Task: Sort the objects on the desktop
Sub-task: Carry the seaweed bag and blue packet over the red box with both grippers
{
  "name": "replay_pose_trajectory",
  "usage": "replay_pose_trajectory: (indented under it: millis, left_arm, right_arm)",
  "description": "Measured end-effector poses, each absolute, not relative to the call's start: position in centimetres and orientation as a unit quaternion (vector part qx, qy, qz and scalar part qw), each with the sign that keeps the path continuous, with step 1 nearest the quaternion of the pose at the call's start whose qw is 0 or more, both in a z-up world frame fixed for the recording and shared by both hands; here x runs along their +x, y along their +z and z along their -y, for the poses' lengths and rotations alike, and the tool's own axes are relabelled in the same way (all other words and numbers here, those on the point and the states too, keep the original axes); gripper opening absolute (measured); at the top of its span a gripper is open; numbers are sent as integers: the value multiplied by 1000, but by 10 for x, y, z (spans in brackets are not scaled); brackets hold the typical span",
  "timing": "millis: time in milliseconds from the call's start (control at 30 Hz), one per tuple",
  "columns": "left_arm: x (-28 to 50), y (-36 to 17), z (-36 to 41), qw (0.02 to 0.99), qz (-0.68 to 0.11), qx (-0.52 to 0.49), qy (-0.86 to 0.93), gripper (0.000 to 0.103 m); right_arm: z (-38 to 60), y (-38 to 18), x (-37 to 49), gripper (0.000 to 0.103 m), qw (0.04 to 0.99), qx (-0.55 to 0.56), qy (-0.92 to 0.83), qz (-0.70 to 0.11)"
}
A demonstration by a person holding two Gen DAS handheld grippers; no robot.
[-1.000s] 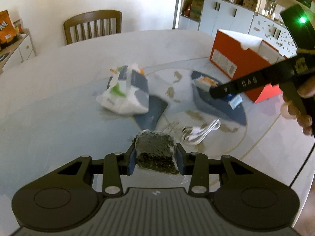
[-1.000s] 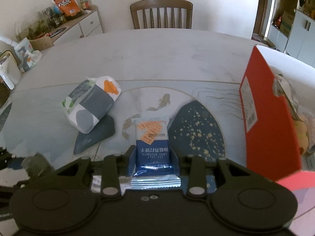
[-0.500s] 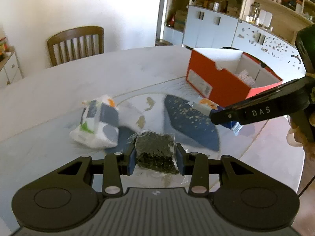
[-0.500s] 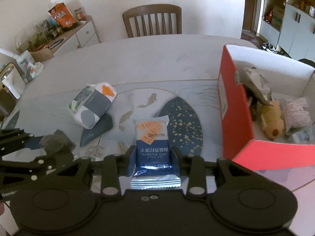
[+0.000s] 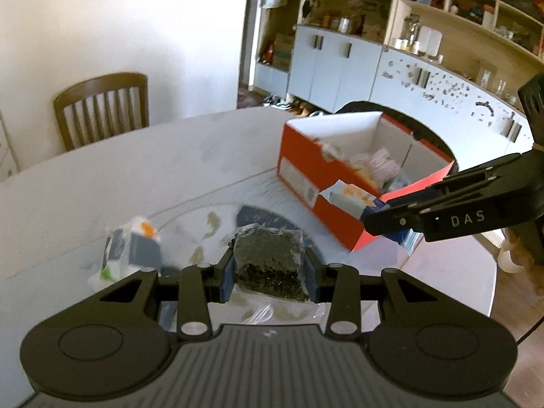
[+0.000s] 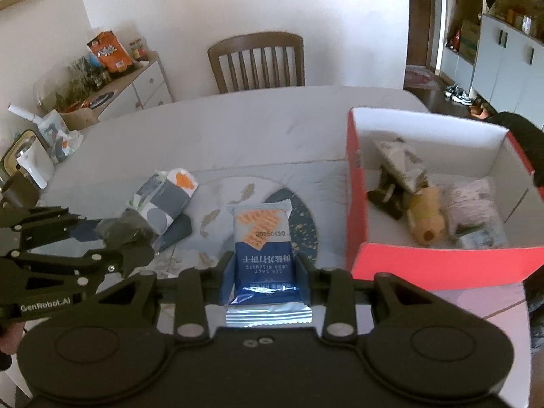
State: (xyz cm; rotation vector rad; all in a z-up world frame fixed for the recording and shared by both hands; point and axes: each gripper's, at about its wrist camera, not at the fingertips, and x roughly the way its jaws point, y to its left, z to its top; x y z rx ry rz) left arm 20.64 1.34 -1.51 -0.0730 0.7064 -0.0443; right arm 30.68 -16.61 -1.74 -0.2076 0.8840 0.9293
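With the right hand-held gripper clamped on the blue cracker packet and the left hand-held gripper clamped on the dark seaweed packet, the open red box lies ahead-right of both, nearer the right.

Box: on the desk, right side.
Pouch: on the desk, well left of the box.
Chair: behind the desk.
Cabinet: left of the chair.
In the box: several packets.

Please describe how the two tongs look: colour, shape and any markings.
Both tongs are black plastic. The left tongs have blue pads, silver rivets and a ribbed body, with "GenRobot.AI" on the side. The right tongs look alike; their side reads "DAS".
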Motion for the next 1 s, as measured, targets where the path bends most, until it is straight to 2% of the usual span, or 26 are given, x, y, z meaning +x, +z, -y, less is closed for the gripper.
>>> replay_pose_trajectory:
  millis: [400, 1000]
  left_arm:
    - [237, 4, 25, 941, -333, -14, -64, 39]
    - [300, 5, 91, 936, -337, 13, -98, 39]
  right_arm:
    - [207, 2, 328, 36, 812, -88, 416, -400]
    - [270, -4, 395, 36, 832, -78, 380, -397]
